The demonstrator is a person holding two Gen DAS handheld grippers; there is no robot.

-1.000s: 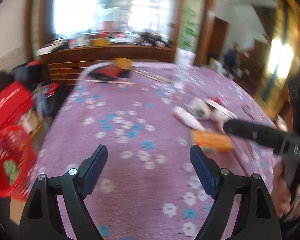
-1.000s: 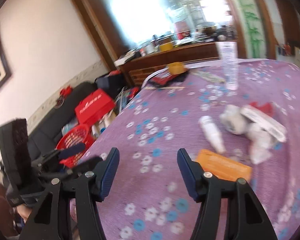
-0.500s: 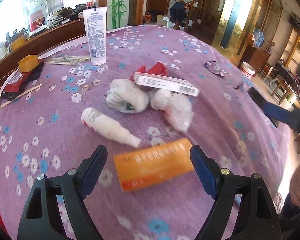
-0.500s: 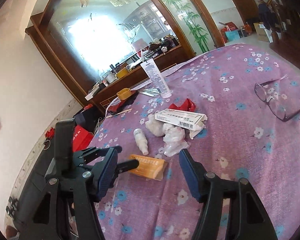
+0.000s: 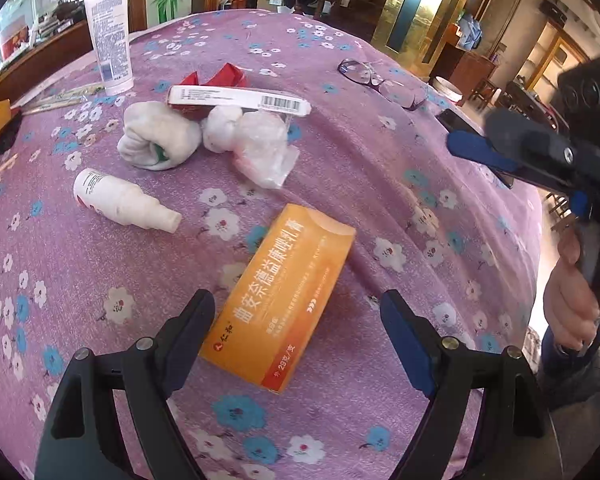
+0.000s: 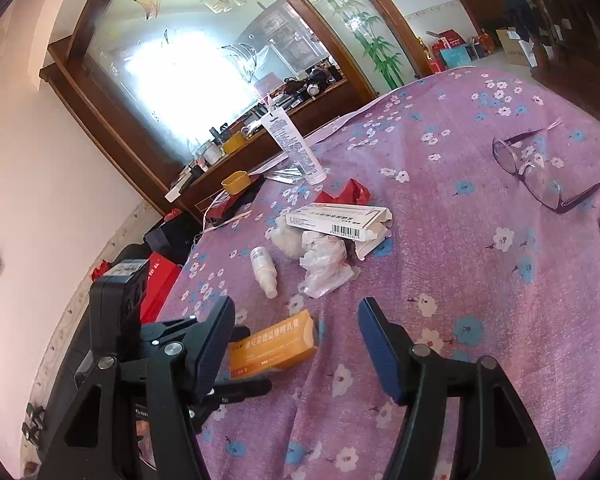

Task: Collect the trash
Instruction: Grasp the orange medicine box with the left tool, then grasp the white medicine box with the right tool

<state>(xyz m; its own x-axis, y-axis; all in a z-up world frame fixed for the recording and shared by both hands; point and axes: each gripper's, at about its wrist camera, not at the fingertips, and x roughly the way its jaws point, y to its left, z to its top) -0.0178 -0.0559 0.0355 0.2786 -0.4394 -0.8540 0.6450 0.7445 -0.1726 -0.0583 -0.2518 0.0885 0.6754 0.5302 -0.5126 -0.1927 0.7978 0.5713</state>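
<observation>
So I'm looking at a table (image 5: 380,184) covered in a purple flowery cloth, and the trash is all heaped around the middle of it. I'll use the orange box (image 5: 282,300) as my anchor since it's the closest thing to me. My left gripper (image 5: 296,334) hangs right over the near end of that box, jaws spread wide on either side of it, pads not touching, so it's released and holding nothing. My right gripper (image 6: 296,340) is off to the right of the box, also open and empty, over bare cloth; in the left view I can see it (image 5: 480,148) with the hand (image 5: 572,300) on its handle, at the table's right edge. Beyond the box, standing upright at the far side, is a tall white tube (image 5: 110,36). Nearer, a long white carton (image 5: 236,100) with a barcode rests on top of the pile, with red wrappers (image 5: 228,76) just behind it. Under the carton sit a white wad (image 5: 156,140) and crumpled plastic (image 5: 264,148), touching each other. Just left of the box's far end lies a small white bottle (image 5: 124,202) on its side. Glasses (image 5: 376,82) lie well apart, far right of the box.
</observation>
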